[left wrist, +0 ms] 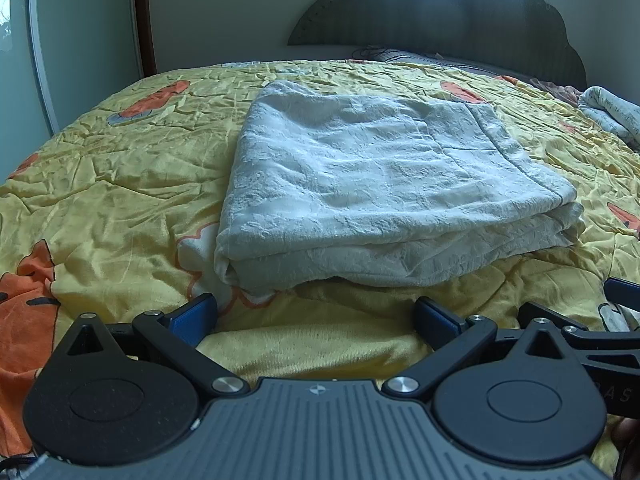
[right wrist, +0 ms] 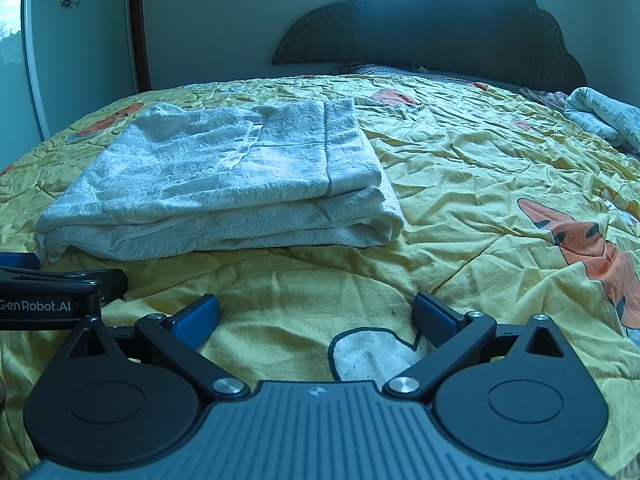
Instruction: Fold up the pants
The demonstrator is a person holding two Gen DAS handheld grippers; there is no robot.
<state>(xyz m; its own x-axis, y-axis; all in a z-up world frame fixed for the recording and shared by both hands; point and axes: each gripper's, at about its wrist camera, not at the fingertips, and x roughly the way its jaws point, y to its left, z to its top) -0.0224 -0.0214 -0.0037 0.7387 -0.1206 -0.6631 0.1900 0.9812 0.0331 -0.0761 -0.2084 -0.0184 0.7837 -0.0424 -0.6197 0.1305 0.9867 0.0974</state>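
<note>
The white textured pants point(left wrist: 372, 184) lie folded into a thick flat rectangle on the yellow bedspread point(left wrist: 120, 184). In the right wrist view the same folded pants point(right wrist: 224, 184) sit at the left middle. My left gripper point(left wrist: 316, 316) is open, just short of the near edge of the stack, holding nothing. My right gripper point(right wrist: 316, 316) is also open over bare yellow bedspread point(right wrist: 480, 184), to the right of and in front of the pants. The right gripper's body point(left wrist: 592, 332) shows at the right edge of the left wrist view, and the left gripper's body point(right wrist: 52, 292) at the left edge of the right wrist view.
A dark scalloped headboard point(right wrist: 432, 24) stands at the far end of the bed. A bundled patterned blanket point(right wrist: 604, 116) lies at the far right. A wall with a door frame point(right wrist: 138, 24) runs along the left.
</note>
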